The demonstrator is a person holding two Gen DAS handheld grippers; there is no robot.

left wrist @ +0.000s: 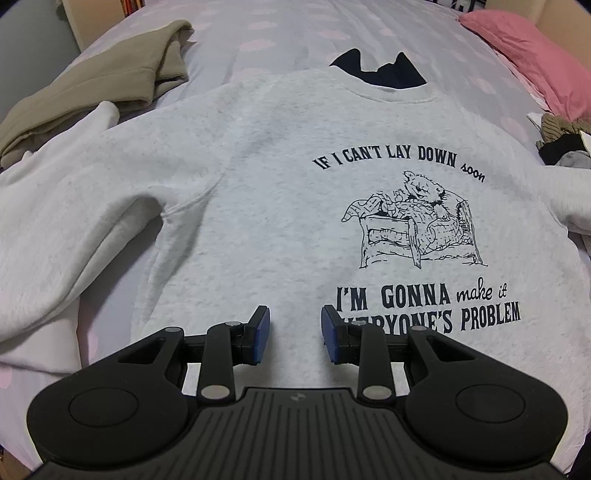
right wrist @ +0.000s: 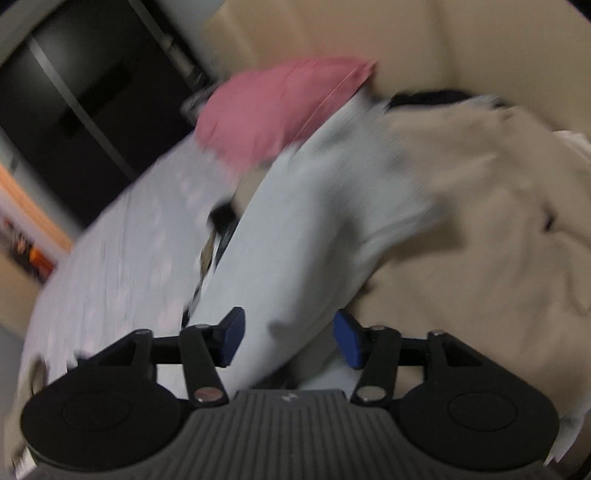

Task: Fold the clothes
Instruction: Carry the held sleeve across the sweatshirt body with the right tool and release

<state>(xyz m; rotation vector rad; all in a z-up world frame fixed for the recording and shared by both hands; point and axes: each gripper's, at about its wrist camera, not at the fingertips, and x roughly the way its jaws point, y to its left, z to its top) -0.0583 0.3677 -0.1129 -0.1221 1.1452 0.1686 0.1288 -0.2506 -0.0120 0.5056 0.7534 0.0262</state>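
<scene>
Left gripper (left wrist: pixel 294 338) is seen pointed steeply down over a light grey sweatshirt (left wrist: pixel 258 206), jaws parted with a gap, nothing between the blue pads (left wrist: pixel 262 334); released, not gripping. Whether the tips touch the fabric cannot be told. The sweatshirt is spread flat on the bed (left wrist: pixel 266 33) directly ahead of this gripper, print side up, its black printed text and bear drawing (left wrist: pixel 413 221) ahead and to the right of the tips. One sleeve (left wrist: pixel 66 206) is laid out to the left of the gripper. Beyond the collar a dark garment (left wrist: pixel 376 72) is seen. An olive garment (left wrist: pixel 92 92) is bunched far ahead on the left, a pink pillow (left wrist: pixel 524 62) far ahead on the right, and a small heap of clothes (left wrist: pixel 561 136) lies at the right edge.

Right gripper (right wrist: pixel 290 338) is shown in a heavily blurred view, jaws wide apart. A pale sleeve-like length of fabric (right wrist: pixel 295 229) runs from between the jaws up and away ahead; the pads are not seen pressing on it, so it is taken as released. A beige garment (right wrist: pixel 480 221) lies to the right of it, the pink pillow (right wrist: pixel 273 110) ahead, the bed sheet (right wrist: pixel 122 258) to the left. Finer detail cannot be told through the blur.
</scene>
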